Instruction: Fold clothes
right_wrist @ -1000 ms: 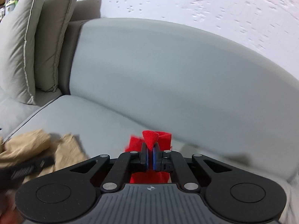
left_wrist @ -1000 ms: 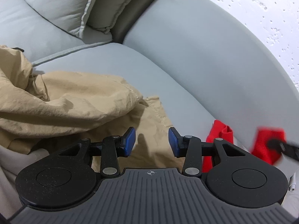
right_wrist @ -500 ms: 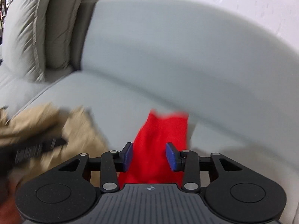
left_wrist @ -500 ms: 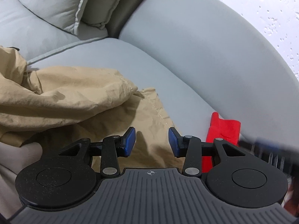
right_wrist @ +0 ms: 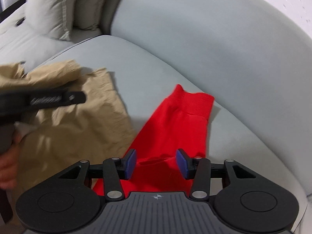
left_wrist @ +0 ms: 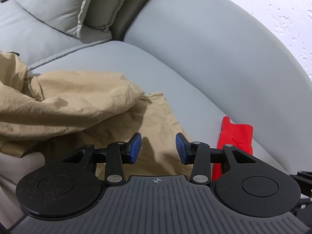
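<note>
On your left, the tan garment (left_wrist: 81, 105) lies crumpled on the sofa seat (left_wrist: 175, 81), one stitched hem edge spread flat toward the middle. Your left gripper (left_wrist: 158, 148) hangs over that hem with its jaws wide and nothing between them. The cloth looks light, thin and limp, so it will likely sag and bunch wherever you lift it; judge the stitched hem (left_wrist: 165, 115) as the firmest place to pinch, near a corner.

Further right, the red garment (right_wrist: 175, 120) lies in a long narrow strip on the seat, just beside the tan one and close to the backrest (right_wrist: 224, 39). Your right gripper (right_wrist: 156, 161) sits over its near end, jaws wide, gripping nothing. It looks soft and light too; take it by an end corner.

2 pillows (left_wrist: 64, 3) stand at the far corner, well apart from both garments. The tan heap itself crowds the seat, leaving little flat room for folding.
</note>
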`<state>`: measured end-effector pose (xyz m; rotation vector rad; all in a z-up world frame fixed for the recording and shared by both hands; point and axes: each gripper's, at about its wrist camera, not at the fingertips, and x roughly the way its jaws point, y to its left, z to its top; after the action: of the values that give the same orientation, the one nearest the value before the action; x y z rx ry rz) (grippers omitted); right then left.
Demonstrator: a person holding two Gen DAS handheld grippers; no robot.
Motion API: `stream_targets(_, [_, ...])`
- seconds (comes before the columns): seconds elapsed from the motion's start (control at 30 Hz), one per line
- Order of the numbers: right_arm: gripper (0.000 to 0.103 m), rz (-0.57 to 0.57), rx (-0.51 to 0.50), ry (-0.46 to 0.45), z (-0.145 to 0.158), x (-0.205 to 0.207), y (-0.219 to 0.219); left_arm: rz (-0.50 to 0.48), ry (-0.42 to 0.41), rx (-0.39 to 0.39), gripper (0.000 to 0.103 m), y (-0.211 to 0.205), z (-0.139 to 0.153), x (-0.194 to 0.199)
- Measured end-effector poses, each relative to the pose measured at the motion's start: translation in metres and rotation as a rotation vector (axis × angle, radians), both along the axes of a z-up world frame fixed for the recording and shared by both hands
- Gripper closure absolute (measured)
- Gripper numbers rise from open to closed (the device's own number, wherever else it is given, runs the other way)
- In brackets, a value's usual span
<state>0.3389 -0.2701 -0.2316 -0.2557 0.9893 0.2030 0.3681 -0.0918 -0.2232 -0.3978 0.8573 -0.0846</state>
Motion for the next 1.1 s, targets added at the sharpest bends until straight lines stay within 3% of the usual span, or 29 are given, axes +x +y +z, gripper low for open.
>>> stream_targets(0.13, [0.06,0.007,0.033,-0.078,0.019,-0.019,0.007,0.004,0.004,0.004,0.059,0.0,-0.001,0.001])
stream_targets(0.3, [0.069,0.024,-0.015,0.055,-0.012,-0.016,0.014,-0.003,0.01,0.009,0.059,-0.001,-0.002,0.002])
stream_targets(0.4, [0.098,-0.007,-0.006,0.087,-0.024,-0.014,0.011,-0.004,0.007,0.01,0.059,0.0,-0.001,0.001])
stream_targets(0.57, [0.099,-0.152,0.04,-0.063,0.0,0.011,-0.003,0.014,0.016,0.003,0.059,0.003,-0.003,0.002])
stream_targets(0.63, [0.099,-0.251,0.074,-0.162,0.018,0.039,-0.014,0.013,0.017,0.004,0.059,0.003,-0.003,0.002])
stream_targets(0.7, [0.099,-0.309,0.09,-0.203,0.025,0.063,-0.02,0.011,0.018,0.005,0.059,0.004,-0.004,0.002])
stream_targets(0.8, [0.097,-0.351,0.101,-0.166,0.016,0.102,-0.02,0.014,0.026,0.004,0.059,0.005,-0.006,0.004])
stream_targets(0.87, [0.081,-0.371,0.078,-0.112,0.0,0.126,-0.016,0.013,0.028,0.007,0.059,0.006,-0.007,0.004])
stream_targets(0.9, [0.064,-0.373,0.045,-0.088,-0.01,0.135,-0.013,0.012,0.028,0.01,0.059,0.006,-0.007,0.005])
stream_targets(1.0, [0.06,-0.359,-0.001,-0.099,-0.018,0.141,-0.008,0.013,0.032,0.011,0.059,0.008,-0.009,0.006])
stream_targets(1.1, [0.051,-0.337,0.022,-0.133,-0.009,0.131,-0.015,0.019,0.036,0.006,0.059,0.011,-0.01,0.006])
